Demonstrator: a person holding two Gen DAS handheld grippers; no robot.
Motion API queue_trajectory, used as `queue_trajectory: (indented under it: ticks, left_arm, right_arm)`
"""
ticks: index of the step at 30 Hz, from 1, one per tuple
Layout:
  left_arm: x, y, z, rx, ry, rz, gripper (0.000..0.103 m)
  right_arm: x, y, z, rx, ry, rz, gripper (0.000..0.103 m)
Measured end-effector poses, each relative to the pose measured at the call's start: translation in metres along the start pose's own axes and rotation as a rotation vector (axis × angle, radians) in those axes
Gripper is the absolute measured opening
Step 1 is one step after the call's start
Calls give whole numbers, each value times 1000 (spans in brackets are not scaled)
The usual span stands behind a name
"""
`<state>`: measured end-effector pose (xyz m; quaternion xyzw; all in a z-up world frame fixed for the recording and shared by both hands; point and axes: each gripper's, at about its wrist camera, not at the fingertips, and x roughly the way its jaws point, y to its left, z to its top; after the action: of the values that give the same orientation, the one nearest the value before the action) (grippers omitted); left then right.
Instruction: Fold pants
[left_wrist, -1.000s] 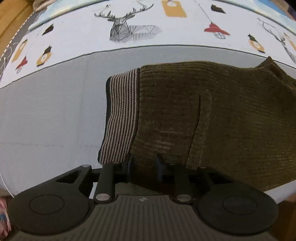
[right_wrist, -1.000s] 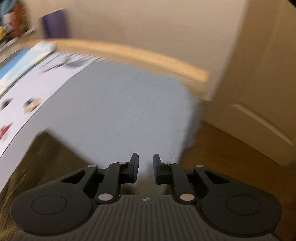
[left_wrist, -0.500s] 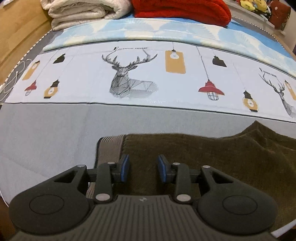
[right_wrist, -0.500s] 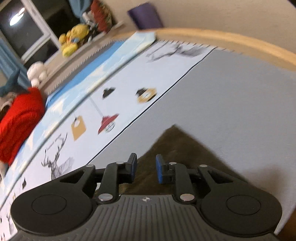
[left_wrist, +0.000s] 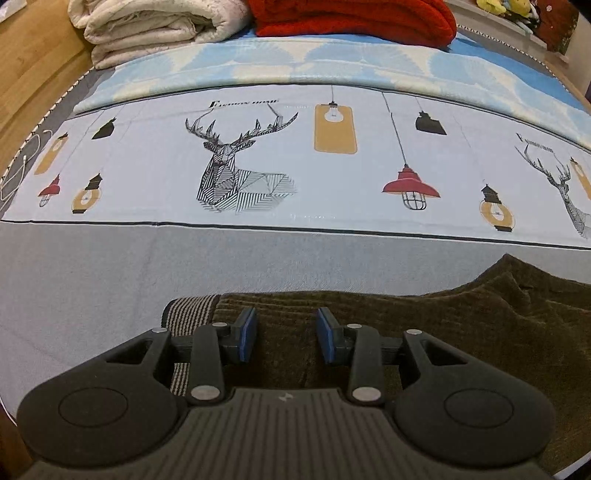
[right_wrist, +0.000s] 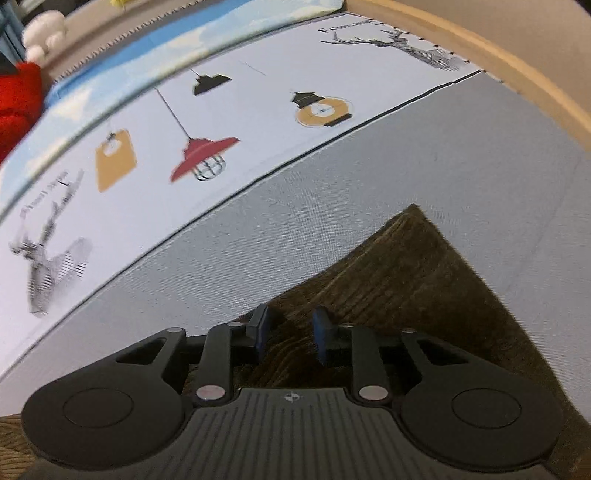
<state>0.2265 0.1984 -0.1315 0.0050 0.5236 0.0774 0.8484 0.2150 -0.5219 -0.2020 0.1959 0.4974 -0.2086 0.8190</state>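
Note:
Dark olive corduroy pants (left_wrist: 424, 325) lie flat on the grey part of the bed, with a striped waistband (left_wrist: 188, 314) at their left end. My left gripper (left_wrist: 287, 332) is open and empty, hovering just above the cloth beside the waistband. In the right wrist view the pants (right_wrist: 413, 280) end in a pointed corner at the far right. My right gripper (right_wrist: 290, 332) is open over the pants' far edge, with nothing between its blue pads.
The bed sheet (left_wrist: 258, 177) beyond the grey band is printed with deer and lamps. A folded cream blanket (left_wrist: 155, 29) and a red knit (left_wrist: 351, 18) lie at the far end. A wooden bed rail (right_wrist: 517, 74) runs along the right side.
Both grippers have lifted and tilted up off the pants. The left one's view now reaches the far bedding. The right one has swung left from the bed's corner back over the pants.

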Motion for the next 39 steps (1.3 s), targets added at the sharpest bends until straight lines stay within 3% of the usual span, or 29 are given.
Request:
queue_trajectory:
  ticks: [3, 5, 7, 9, 10, 13, 15, 18, 19, 22, 27, 29, 31, 33, 34, 36, 39]
  left_arm:
    - [-1, -5, 0, 17, -6, -9, 40]
    - [-2, -7, 0, 25, -12, -12, 40]
    - [-4, -6, 0, 19, -19, -20, 40]
    - [-5, -5, -1, 11, -23, -32, 40]
    - [-6, -6, -1, 12, -26, -40, 40]
    - [-8, -11, -3, 38, -29, -52, 40]
    - [-9, -12, -5, 49, -32, -56, 40]
    - [-9, -10, -4, 43, -35, -56, 40]
    - [-9, -9, -3, 39, -38, -55, 40]
    - [-10, -9, -3, 37, -39, -58, 40]
    - [-10, -11, -4, 56, -36, -57, 40]
    - [-10, -11, -4, 59, -39, -55, 40]
    - [-10, -10, -4, 56, -40, -54, 40]
    - [-10, -10, -3, 56, -41, -53, 40]
    - [-10, -10, -3, 57, -42, -54, 40]
    - [-10, -11, -3, 60, -43, -57, 40]
    - [-11, -12, -3, 68, -47, -60, 40]
  right_arm:
    - [0, -1, 0, 30, -6, -36, 0]
    - [-5, -10, 2, 125, -30, -7, 0]
    - [-33, -34, 9, 309, -196, 70, 0]
    - [-57, -48, 16, 336, -378, -14, 0]
    - [-51, -58, 16, 377, -358, -7, 0]
    - [-21, -82, 9, 477, -165, 162, 3]
    - [-22, -72, 14, 357, -131, 256, 5]
    - [-25, -48, 9, 190, -79, 203, 42]
    - [-22, -41, 5, 176, -41, 171, 43]
    - [-10, -21, -4, 138, 45, 131, 43]
    - [-6, 14, -16, -42, 7, -8, 42]
    - [-8, 19, -18, -64, -2, -34, 36]
    - [-9, 17, -14, -75, -17, -55, 12]
    - [-8, 9, -7, -19, -21, -34, 3]
    - [-11, 0, -5, 72, -28, -10, 2]
    - [-27, -23, -1, 295, -120, 90, 1]
    - [-32, -43, 2, 421, -200, 150, 1]
